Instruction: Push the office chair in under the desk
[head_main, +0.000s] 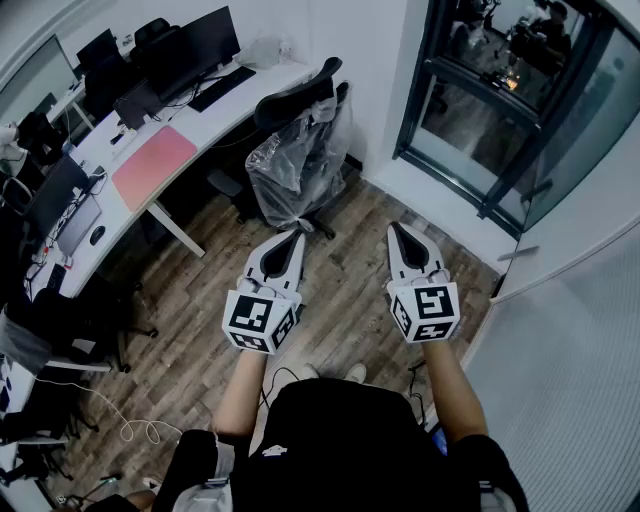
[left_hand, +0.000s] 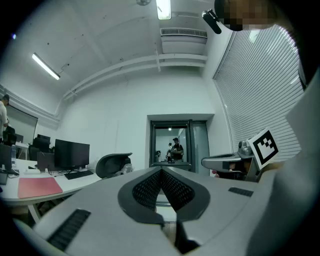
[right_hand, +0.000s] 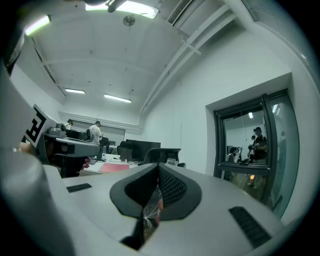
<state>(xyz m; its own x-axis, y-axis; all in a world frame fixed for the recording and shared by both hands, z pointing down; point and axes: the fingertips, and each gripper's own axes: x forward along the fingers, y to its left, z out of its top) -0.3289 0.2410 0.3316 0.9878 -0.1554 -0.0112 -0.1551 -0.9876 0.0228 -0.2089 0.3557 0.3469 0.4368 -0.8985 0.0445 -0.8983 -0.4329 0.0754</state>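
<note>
A black office chair (head_main: 300, 150) with clear plastic over its back and seat stands on the wood floor, pulled out from the white desk (head_main: 250, 95) and turned at an angle to it. My left gripper (head_main: 297, 236) and right gripper (head_main: 396, 229) hover side by side, short of the chair, tips pointing at it and touching nothing. Both are shut and hold nothing. In the left gripper view the left gripper (left_hand: 161, 170) points past the chair's headrest (left_hand: 113, 163). The right gripper (right_hand: 158, 168) has the chair (right_hand: 162, 154) just beyond its tip.
On the desk are a pink mat (head_main: 152, 165), a keyboard (head_main: 222, 88) and dark monitors (head_main: 190, 45). A glass door (head_main: 500, 100) with people behind it is at the far right. Another chair (head_main: 60, 330) and floor cables (head_main: 120, 425) lie at the left.
</note>
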